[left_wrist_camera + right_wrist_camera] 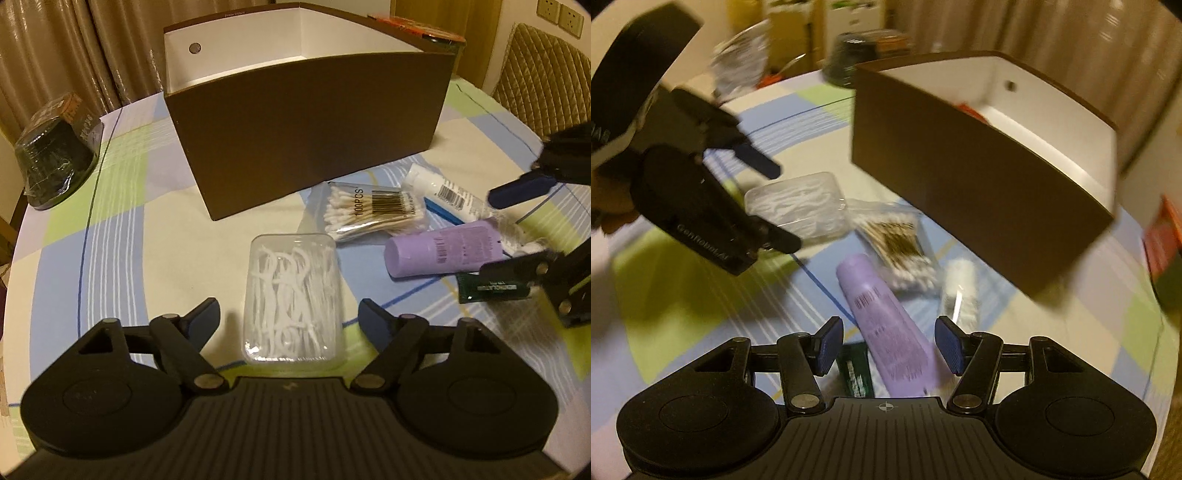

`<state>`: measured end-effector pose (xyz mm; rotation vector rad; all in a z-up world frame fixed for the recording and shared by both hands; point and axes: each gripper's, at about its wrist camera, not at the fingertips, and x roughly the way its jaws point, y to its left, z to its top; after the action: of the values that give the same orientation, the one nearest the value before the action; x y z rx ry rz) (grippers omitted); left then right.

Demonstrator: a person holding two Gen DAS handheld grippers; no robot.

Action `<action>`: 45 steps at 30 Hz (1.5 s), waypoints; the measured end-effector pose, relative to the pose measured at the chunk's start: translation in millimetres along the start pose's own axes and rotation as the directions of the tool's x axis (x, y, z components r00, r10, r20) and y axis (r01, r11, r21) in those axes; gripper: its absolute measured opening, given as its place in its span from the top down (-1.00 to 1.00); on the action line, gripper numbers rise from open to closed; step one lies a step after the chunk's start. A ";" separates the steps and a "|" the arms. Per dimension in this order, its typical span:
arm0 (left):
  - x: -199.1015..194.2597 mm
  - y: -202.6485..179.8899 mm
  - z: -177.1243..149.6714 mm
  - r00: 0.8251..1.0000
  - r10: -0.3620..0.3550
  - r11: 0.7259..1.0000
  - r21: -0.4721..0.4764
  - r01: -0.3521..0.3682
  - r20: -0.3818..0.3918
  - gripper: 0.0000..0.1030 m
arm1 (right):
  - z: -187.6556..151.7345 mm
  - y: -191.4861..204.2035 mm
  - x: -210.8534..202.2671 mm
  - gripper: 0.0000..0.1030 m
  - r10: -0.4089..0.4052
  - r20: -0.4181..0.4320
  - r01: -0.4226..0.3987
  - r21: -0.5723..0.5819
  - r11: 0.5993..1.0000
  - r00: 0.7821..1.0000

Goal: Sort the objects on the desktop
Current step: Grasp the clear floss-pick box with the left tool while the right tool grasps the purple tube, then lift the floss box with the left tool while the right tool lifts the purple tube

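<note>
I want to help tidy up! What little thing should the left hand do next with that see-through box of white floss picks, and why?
Probably close the left gripper on the clear plastic box of white floss picks. The box lies between its fingers, untouched, and the brown cardboard box waits open behind.

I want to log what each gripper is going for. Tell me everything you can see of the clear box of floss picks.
The clear box of floss picks is a rounded rectangular case of transparent plastic, lid closed, packed with white picks. It lies flat on the checked tablecloth, in front of the brown storage box and beside the cotton swab bag. The left gripper straddles it, pads clear of its sides; nothing else touches it.
</note>
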<state>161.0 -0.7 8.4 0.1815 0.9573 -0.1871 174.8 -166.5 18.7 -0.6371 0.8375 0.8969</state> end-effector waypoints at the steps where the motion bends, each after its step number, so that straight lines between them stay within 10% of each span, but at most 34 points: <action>1: 1.2 0.9 0.3 1.000 -0.001 1.000 -0.001 0.001 0.000 -0.48 | 2.3 0.4 4.6 0.15 0.010 -0.008 -0.010 -0.018 1.000 1.000; 19: 7.3 8.4 -5.1 0.999 -0.053 0.999 -0.002 0.053 -0.014 -0.06 | 20.3 16.0 38.8 0.40 0.027 -0.078 -0.038 -0.148 0.988 0.997; 45: -40.7 5.1 -28.7 0.999 -0.031 0.999 -0.015 0.031 0.012 -0.02 | 23.4 19.7 -14.0 0.42 -0.003 0.042 -0.002 0.098 0.995 0.999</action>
<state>116.5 14.1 26.0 0.1511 0.9503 -0.2091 161.0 -144.6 40.2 -0.5313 0.8387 0.8604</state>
